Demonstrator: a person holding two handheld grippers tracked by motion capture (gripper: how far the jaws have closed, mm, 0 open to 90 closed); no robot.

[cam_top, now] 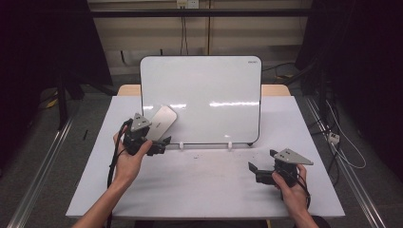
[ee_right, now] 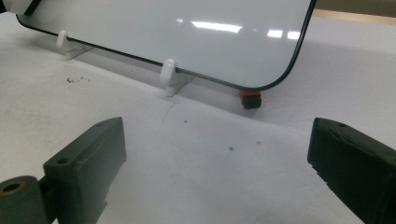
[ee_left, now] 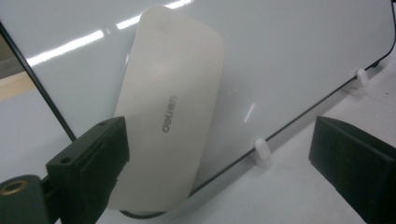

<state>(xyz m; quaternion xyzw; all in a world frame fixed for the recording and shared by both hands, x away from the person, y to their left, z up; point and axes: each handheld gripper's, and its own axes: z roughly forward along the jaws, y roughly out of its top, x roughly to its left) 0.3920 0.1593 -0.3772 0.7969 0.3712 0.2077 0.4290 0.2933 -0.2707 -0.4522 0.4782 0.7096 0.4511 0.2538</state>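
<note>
1. The right hand-held gripper (cam_top: 260, 160) hovers low over the white desk (cam_top: 199, 185), jaws spread wide with nothing between them.
2. The left hand-held gripper (cam_top: 159, 144) sits near the whiteboard's lower left corner, jaws fully apart, gripping nothing.
3. Just beyond it, the white whiteboard eraser (ee_left: 168, 116) lies flat against the whiteboard (cam_top: 209, 90), its long axis tilted, upper end leaning right.
4. The whiteboard stands propped on small white clips (ee_right: 167, 71).

The high view looks forward and down on the table (cam_top: 199, 185); both gripper views face the whiteboard (cam_top: 204, 95) closely (low angles).
</note>
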